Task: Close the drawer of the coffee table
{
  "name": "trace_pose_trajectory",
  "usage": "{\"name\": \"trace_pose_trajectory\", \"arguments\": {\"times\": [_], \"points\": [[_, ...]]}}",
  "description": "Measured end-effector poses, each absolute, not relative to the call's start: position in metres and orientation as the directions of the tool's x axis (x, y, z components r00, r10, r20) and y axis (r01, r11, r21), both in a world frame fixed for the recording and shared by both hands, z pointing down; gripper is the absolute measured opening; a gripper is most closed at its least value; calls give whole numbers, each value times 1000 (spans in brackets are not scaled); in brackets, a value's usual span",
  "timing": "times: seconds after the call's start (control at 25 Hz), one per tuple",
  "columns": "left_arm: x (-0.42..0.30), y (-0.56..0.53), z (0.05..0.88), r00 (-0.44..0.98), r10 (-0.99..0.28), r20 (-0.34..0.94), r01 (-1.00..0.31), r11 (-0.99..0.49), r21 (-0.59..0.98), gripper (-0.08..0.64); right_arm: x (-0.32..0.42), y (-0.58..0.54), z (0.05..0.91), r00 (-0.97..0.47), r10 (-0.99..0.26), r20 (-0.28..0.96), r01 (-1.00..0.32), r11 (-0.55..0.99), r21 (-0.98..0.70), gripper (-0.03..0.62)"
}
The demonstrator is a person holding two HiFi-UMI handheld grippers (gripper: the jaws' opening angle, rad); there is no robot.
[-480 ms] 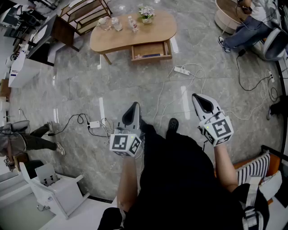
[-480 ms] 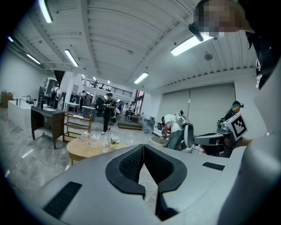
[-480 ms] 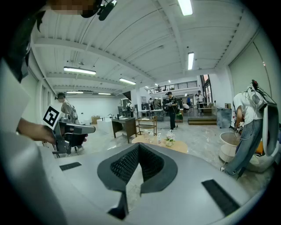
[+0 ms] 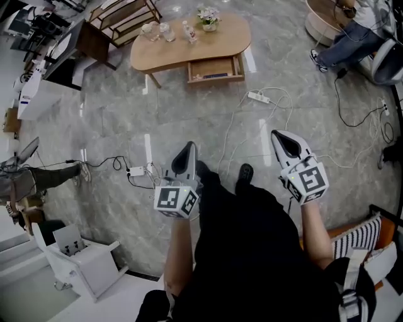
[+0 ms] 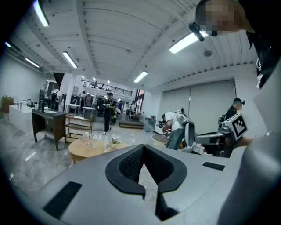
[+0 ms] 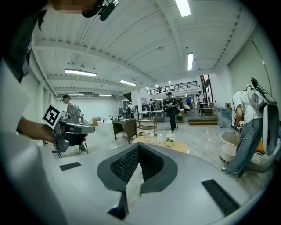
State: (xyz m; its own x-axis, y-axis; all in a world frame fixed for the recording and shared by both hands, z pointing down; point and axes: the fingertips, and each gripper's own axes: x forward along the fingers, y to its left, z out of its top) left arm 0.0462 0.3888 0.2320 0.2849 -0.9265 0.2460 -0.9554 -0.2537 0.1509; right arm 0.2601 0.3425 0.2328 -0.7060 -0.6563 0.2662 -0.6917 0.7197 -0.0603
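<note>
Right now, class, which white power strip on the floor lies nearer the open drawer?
The power strip just right of the drawer; the other strip lies beside the left gripper.

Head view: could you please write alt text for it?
A wooden coffee table stands far across the grey floor, its drawer pulled open. Nearer, the person holds the left gripper and right gripper, both shut and empty.

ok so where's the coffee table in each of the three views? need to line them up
Head view: coffee table at top centre, its drawer open on the near side.
Left gripper view: left of centre, just below mid-height, far off.
Right gripper view: right of centre, just below mid-height.
Shared landmark: the flower pot on the tabletop, also in the left gripper view and the right gripper view.
</note>
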Motion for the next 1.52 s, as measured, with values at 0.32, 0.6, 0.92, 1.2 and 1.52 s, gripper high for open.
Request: {"name": "trace_pose_trajectory", "arguments": {"times": [0.32,0.6,0.92,1.2,1.52], "points": [[52,383,241,305,-913,272,-949,-270,161,15,269,336,242,-685,-677,270,-721,684,-114,12],[46,366,249,332,-900,282,-940,-292,175,15,268,325,252,-661,-692,290,-745,651,-143,12],[20,322,262,369,-886,280,-925,-321,202,15,244,291,255,-629,-711,314,-771,621,-139,12],[-29,258,262,407,-876,258,-907,-356,225,15,193,233,244,-608,-731,308,-788,604,-121,12],[-88,181,265,475,-840,264,-877,-425,226,15,134,168,234,-557,-765,323,-824,559,-94,12]]}}
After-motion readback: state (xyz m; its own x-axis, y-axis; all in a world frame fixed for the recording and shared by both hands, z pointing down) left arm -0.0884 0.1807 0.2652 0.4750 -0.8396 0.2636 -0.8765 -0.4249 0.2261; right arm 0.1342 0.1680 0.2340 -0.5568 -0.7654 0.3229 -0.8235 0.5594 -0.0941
